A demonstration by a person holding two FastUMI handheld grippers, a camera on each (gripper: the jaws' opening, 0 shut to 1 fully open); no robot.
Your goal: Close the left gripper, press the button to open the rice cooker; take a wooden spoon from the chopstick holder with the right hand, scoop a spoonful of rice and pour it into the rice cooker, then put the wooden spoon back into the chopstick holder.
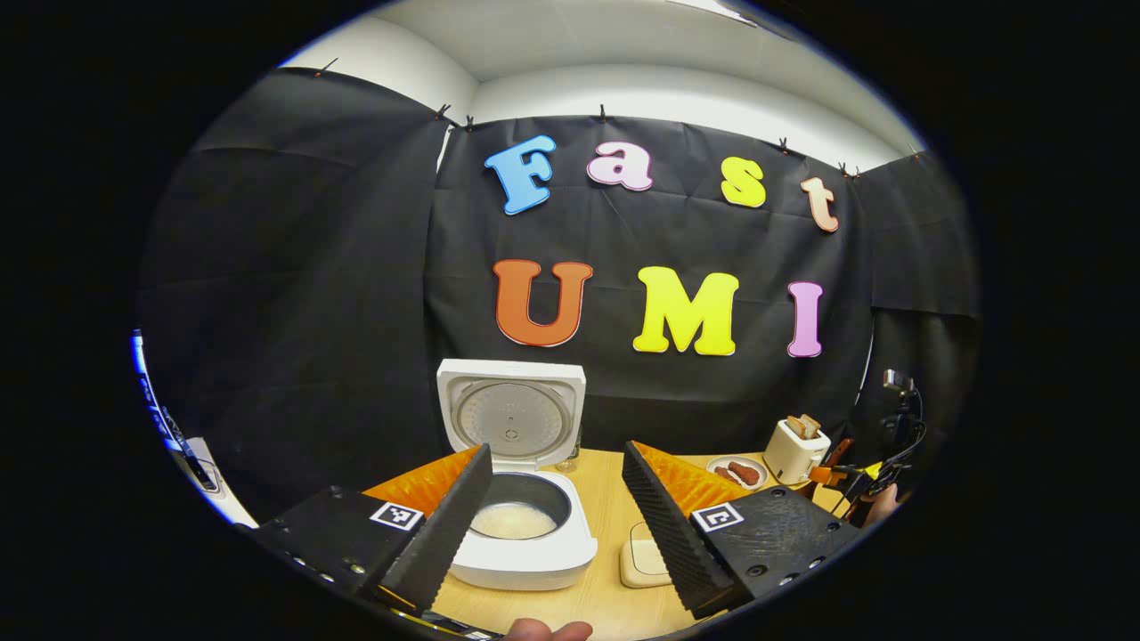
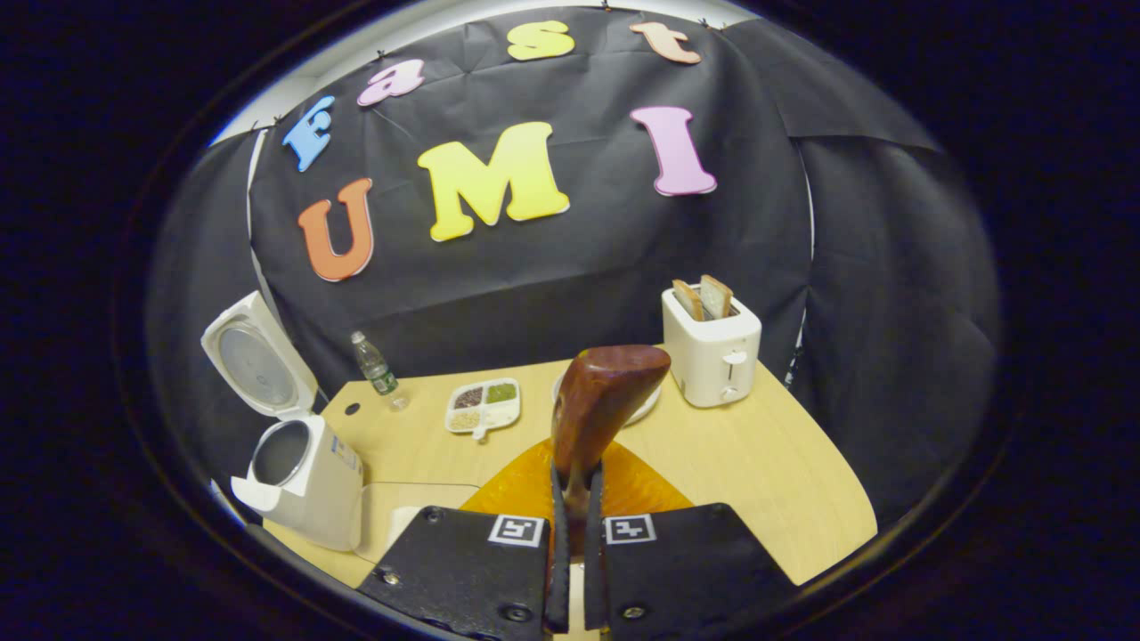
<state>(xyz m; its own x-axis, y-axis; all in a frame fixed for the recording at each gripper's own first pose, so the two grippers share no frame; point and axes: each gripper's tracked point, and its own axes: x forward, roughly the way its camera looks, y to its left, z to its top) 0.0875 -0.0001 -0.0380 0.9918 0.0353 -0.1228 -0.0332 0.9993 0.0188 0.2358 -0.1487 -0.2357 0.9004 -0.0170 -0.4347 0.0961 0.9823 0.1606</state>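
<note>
Counter (image 2: 766, 463) wood lies bare between the toaster (image 2: 711, 349) and the near edge. Left of the toaster, the right hand-held gripper (image 2: 574, 499) clamps a wooden spoon (image 2: 598, 401), bowl raised. The left hand-held gripper (image 1: 557, 499) hangs spread before the rice cooker (image 1: 525, 534) (lid upright), pale rice in its pot.

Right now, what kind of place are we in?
Probably a mock kitchen set up in a recording booth: a wooden table backed by black cloth, carrying a rice cooker with its lid up and a toaster holding bread.
</note>
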